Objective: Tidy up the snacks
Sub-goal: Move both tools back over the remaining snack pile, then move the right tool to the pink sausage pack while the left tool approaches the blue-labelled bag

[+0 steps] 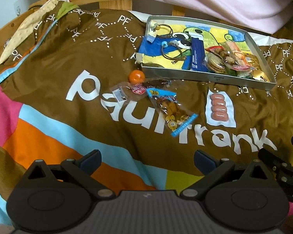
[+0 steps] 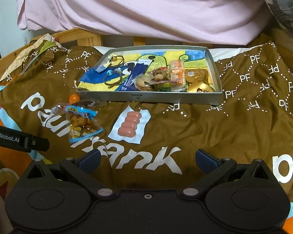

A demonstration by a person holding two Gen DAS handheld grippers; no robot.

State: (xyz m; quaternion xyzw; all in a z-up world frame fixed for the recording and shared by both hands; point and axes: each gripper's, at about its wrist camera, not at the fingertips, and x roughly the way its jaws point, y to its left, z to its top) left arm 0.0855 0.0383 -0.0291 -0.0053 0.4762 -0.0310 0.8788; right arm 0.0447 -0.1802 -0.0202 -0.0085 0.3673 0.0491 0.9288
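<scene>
We list the contents by size, largest first.

Brown bedcover (image 2: 234,128), printed in white lettering with coloured stripes at one side; it carries everything below. A pink sheet (image 2: 146,5) hangs behind it.

Shallow metal tray (image 2: 150,96), lying flat at the far side of the cover, lined with a bright cartoon picture. Its right half holds packed snacks: a stack of round biscuits (image 2: 143,83), an orange-labelled pack (image 2: 177,74), a gold-wrapped piece (image 2: 200,87) in the near right corner. Its left half holds hair ties (image 2: 111,78) and a dark blue packet (image 2: 134,74).

Our left gripper (image 1: 147,159), fingers spread wide with nothing between them, held low over the striped part of the cover. Our right gripper (image 2: 147,159), equally wide and empty, facing the tray.

Sausage pack (image 2: 129,125), white-backed, four pink links, loose on the cover just in front of the tray.

Blue-edged snack bag (image 2: 82,125), left of the sausages, lying on the lettering. A clear wrapper with a red label (image 1: 130,91) touches its far end.

Small orange fruit (image 1: 136,76), near the tray's left front corner, just beyond the wrappers.
</scene>
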